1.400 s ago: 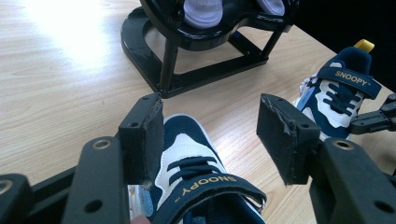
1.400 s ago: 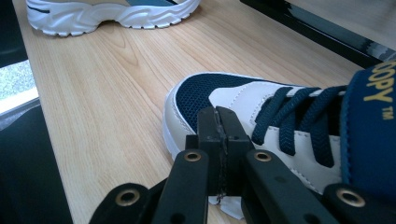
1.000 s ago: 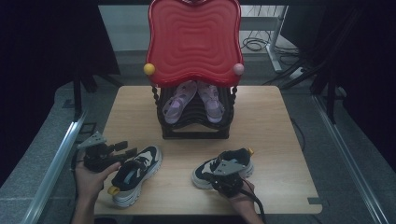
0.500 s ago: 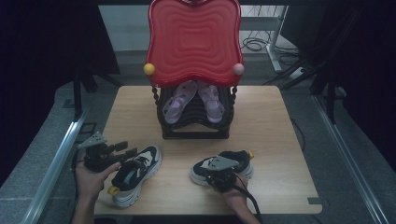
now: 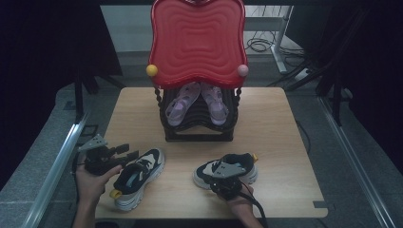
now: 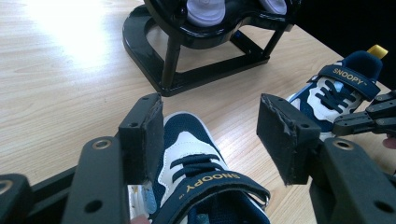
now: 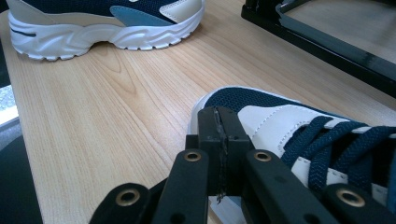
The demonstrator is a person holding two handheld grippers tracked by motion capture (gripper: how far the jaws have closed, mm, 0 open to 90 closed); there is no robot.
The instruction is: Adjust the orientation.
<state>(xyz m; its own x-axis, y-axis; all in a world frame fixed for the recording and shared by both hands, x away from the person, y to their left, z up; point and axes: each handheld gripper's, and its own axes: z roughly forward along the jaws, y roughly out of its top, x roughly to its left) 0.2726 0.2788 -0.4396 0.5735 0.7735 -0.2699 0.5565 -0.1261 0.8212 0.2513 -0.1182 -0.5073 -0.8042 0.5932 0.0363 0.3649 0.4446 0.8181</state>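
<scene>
- The left claw point(image 5: 124, 153) sits at about 8 o'clock on the desk point(image 5: 275, 123), its jaws spread wide, one on each side of the toe of the left sneaker point(image 5: 135, 177) without touching it.
- In the left gripper view that sneaker point(image 6: 201, 177) lies between the two pads, its navy strap reading SNOOPY.
- The right claw point(image 5: 224, 179) is at about 6 o'clock on the desk, clenched, jaws pressed together at the near edge of the right sneaker point(image 5: 227, 169); whether they pinch any of the shoe I cannot tell.
- In the right gripper view the shut jaws rest against the white and navy upper of that sneaker point(image 7: 299, 126).
- A black shoe rack point(image 5: 198, 128) stands at 12 o'clock, holding a pair of pale purple sandals point(image 5: 197, 102) under a red panel point(image 5: 197, 42).
</scene>
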